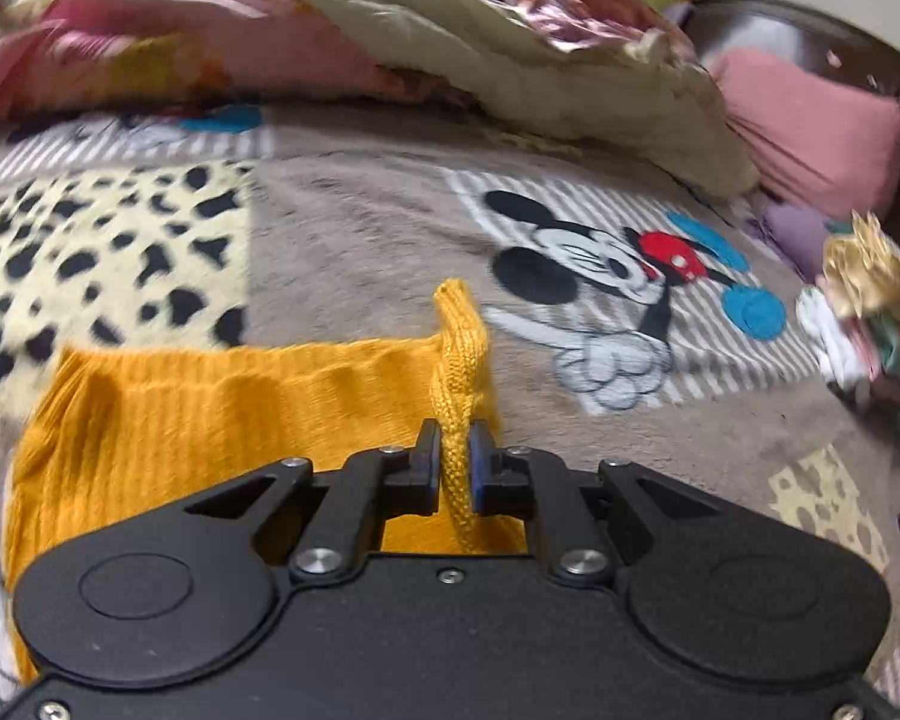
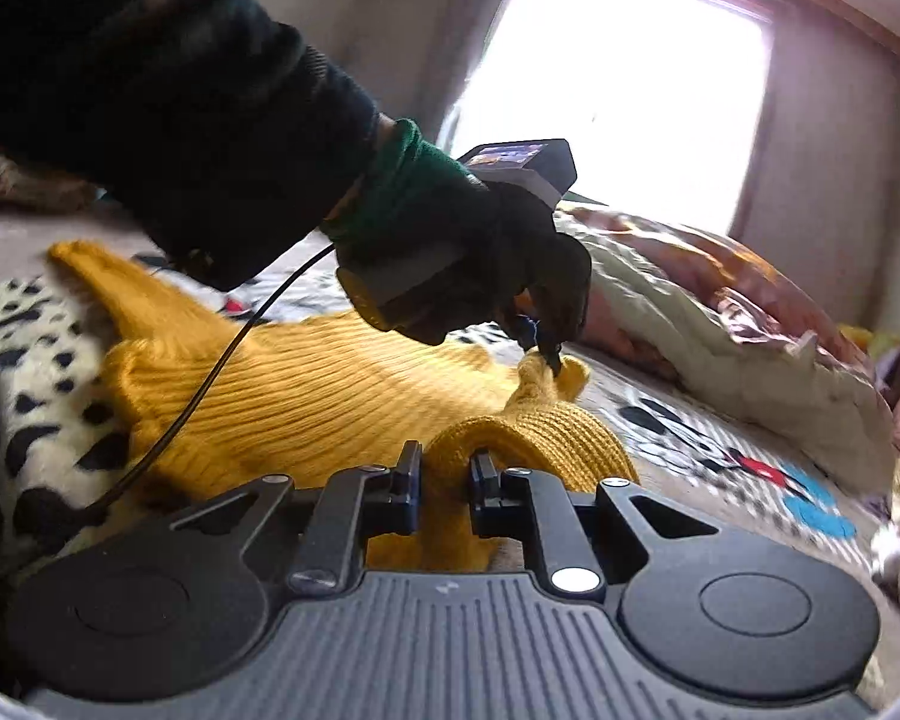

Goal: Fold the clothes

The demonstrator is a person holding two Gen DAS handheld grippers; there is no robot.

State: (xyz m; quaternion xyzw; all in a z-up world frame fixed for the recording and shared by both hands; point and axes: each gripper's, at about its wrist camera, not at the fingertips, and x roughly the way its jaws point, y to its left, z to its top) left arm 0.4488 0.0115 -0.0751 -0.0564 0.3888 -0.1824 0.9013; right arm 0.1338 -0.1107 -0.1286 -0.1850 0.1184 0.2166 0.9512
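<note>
Left hand-held gripper [image 1: 455,456] clamps a sweater [image 1: 210,402] corner; right hand-held gripper [image 2: 444,480] pinches a bunched fold just ahead, over the bed [image 1: 360,222].

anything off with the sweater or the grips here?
Nothing damaged. The yellow sweater lies askew on the blanket, one sleeve splayed. Both tongs pinch bunched knit, left and right, so the edge is wadded.

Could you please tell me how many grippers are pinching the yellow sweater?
2: the left gripper pinches one edge of the sweater; the right gripper clamps a rolled fold.
</note>
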